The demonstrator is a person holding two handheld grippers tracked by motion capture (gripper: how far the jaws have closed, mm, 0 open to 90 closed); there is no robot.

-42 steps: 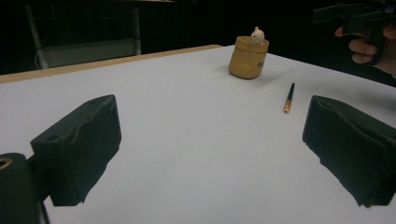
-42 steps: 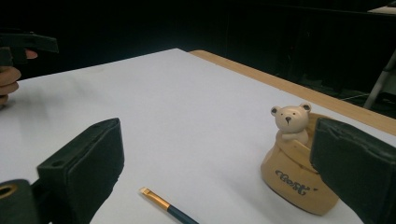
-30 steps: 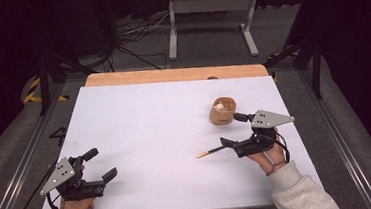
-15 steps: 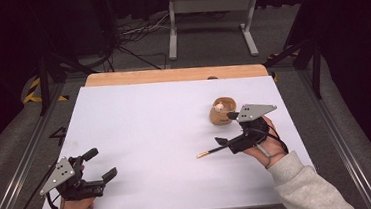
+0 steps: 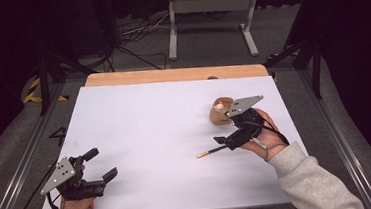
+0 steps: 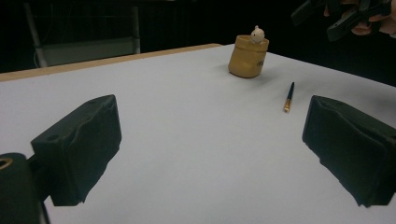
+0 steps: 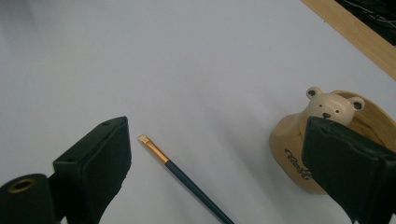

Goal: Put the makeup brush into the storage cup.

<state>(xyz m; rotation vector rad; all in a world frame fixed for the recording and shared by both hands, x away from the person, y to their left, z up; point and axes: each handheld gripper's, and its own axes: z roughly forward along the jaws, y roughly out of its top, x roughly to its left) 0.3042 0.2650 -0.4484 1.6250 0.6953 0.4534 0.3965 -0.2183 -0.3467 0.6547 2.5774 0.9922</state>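
A slim dark-blue makeup brush with a gold ferrule and a pale tip point(image 7: 180, 175) lies flat on the white table top point(image 5: 150, 132), its bristle end pointing toward the table's middle and its handle end running under the right gripper point(image 5: 230, 140). That gripper hangs just above the handle end with its 2 black jaws spread wide and nothing between them; in the right gripper view the brush passes between the jaws, which suggests the hand is lined up to close on the handle. Just beyond the gripper stands a tan ceramic holder with a small cream bear figure at its rim point(image 7: 322, 140), upright and near the brush but not touching it. Its open mouth faces up, so it looks like the place where the brush is meant to stand.

The left gripper point(image 5: 97, 169) sits low near the table's near left corner, well apart from both things, jaws also wide and empty. From there its camera looks across the bare surface at the holder point(image 6: 248, 56) and the brush point(image 6: 289, 97), so this hand appears parked out of the way.
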